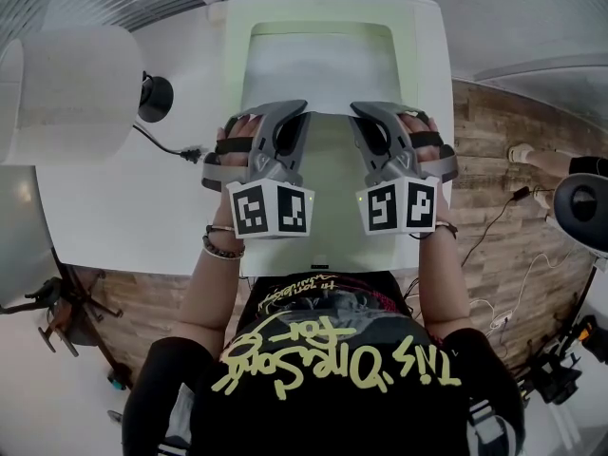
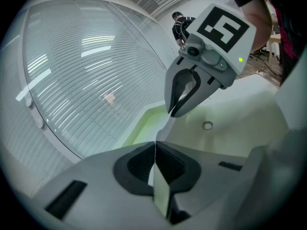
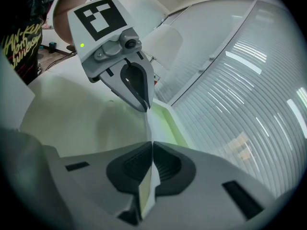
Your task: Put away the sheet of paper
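A pale sheet of paper [image 1: 318,69] is held over a light green tray [image 1: 236,36] on the white table [image 1: 114,217]. Both grippers grip its near edge, side by side. My left gripper [image 1: 300,110] is shut on the sheet's left part, and my right gripper [image 1: 359,112] is shut on its right part. In the left gripper view the sheet [image 2: 161,195] runs edge-on through my left gripper [image 2: 155,145] toward the right gripper [image 2: 178,110] beyond. In the right gripper view the sheet [image 3: 147,193] passes through my right gripper [image 3: 152,145] to the left gripper [image 3: 145,107], with the tray [image 3: 169,121] beyond.
A large white cylinder [image 1: 71,93] stands at the table's left, with a black round object [image 1: 155,98] and its cable beside it. Cables and gear [image 1: 532,198] lie on the wooden floor to the right. Slatted blinds [image 2: 86,71] lie beyond the table.
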Tool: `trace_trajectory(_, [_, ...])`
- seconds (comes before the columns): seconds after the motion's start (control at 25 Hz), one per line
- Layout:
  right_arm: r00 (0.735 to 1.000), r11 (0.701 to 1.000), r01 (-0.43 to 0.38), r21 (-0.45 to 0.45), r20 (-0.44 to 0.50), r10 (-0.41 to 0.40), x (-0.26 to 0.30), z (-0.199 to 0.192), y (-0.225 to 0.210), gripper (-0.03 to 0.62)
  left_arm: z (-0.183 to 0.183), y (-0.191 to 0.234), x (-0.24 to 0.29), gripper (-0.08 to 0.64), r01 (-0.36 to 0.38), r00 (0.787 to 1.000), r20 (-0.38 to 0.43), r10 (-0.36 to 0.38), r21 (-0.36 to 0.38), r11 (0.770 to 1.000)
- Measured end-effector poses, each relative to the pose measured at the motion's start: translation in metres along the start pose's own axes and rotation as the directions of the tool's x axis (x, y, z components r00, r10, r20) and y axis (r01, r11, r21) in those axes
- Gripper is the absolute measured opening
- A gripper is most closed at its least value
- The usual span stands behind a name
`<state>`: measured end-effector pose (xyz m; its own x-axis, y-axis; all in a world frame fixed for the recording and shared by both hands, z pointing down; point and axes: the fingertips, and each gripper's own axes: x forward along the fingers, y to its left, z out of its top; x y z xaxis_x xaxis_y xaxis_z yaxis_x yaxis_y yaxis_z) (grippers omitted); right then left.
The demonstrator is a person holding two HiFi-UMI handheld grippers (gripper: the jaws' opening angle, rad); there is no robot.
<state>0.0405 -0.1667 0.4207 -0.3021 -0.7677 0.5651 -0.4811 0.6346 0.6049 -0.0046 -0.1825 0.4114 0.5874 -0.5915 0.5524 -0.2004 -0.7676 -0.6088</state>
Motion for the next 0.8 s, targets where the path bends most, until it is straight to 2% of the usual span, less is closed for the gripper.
trace_trajectory(0.28, [1.000,1.000,0.001,-0.001,-0.003,-0.001,0.003,-0.001,-0.004,0.009,0.000,0.004,0.005,0.008,0.000,1.000,-0.008,0.000,0.017,1.000])
trace_trajectory(0.8, [1.000,1.000,0.001,-0.008,0.001,-0.001,0.012,-0.002,-0.011,0.009,-0.002,0.014,0.014,0.008,-0.016,0.999,-0.033,0.016,-0.001,1.000])
